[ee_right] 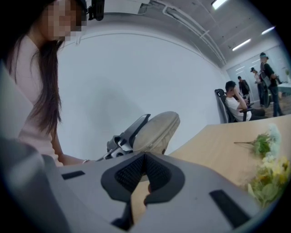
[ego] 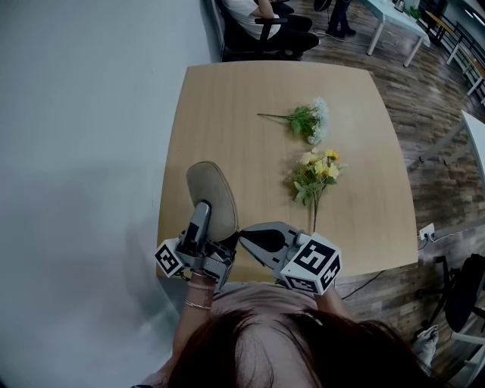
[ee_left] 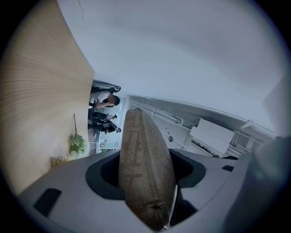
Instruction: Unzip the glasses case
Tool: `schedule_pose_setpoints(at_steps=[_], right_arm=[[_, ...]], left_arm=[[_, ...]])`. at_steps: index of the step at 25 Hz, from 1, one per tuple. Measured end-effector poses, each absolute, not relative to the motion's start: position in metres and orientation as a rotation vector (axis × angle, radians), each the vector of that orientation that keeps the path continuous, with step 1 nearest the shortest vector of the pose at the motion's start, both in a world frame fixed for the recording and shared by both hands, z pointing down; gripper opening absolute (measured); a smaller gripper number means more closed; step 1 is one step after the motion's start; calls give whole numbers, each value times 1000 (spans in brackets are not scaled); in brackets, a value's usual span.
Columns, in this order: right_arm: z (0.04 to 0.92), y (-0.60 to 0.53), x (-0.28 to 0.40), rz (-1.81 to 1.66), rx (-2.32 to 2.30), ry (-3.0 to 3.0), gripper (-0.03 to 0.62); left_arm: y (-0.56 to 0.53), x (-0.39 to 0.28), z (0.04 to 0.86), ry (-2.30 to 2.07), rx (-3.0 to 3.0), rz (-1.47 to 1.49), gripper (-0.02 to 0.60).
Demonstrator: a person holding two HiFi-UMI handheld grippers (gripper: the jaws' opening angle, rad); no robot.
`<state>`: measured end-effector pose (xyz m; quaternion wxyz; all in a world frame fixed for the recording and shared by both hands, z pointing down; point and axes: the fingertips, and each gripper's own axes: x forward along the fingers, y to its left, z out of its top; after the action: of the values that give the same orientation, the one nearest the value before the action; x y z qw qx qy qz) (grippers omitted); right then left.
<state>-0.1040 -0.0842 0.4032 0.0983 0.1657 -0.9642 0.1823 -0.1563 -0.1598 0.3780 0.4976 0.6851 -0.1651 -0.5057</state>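
Closest to you are the two marker cubes, one on each tool [ego: 168, 258] [ego: 313, 263]. The only print on them is black-and-white square patterns, with nothing you could read as words. There's a thin bracelet [ego: 198, 305] on your left wrist.

Your left gripper [ego: 204, 216] is clamped on the glasses case [ego: 214, 198]. In the left gripper view its fingers [ee_left: 77, 195] press on both sides of the near end, and the beige fabric shell points away from the camera. You're holding the case over the near left corner of the tabletop [ego: 250, 91], and in the right gripper view it sits lifted and tilted up against the pale wall [ego: 76, 114]. It looks closed, so I can't tell what's inside.

Your right gripper [ego: 241, 237] is just beside the near end of the case, pointing left at it. Its fingers [ee_right: 132, 170] are pressed together at the tips, and I can't make out anything between the ribbed pads. The case sits beyond them, not in them.

Further out on the wood, right of centre, there's a bunch of yellow flowers [ego: 318, 170]. Just past that is a white-and-green sprig [ego: 311, 120] with its stem pointing left. The two are close but apart, and both are well away from the case.

Beyond the far edge, a seated person [ego: 258, 15] is in a dark chair.
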Motion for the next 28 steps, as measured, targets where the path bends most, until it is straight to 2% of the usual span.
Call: schedule_pose_setpoints(at_steps=[28], right_arm=[[431, -61, -120, 513, 316, -2689, 15]], left_arm=[[-158, -137, 386, -473, 1763, -1095, 279]])
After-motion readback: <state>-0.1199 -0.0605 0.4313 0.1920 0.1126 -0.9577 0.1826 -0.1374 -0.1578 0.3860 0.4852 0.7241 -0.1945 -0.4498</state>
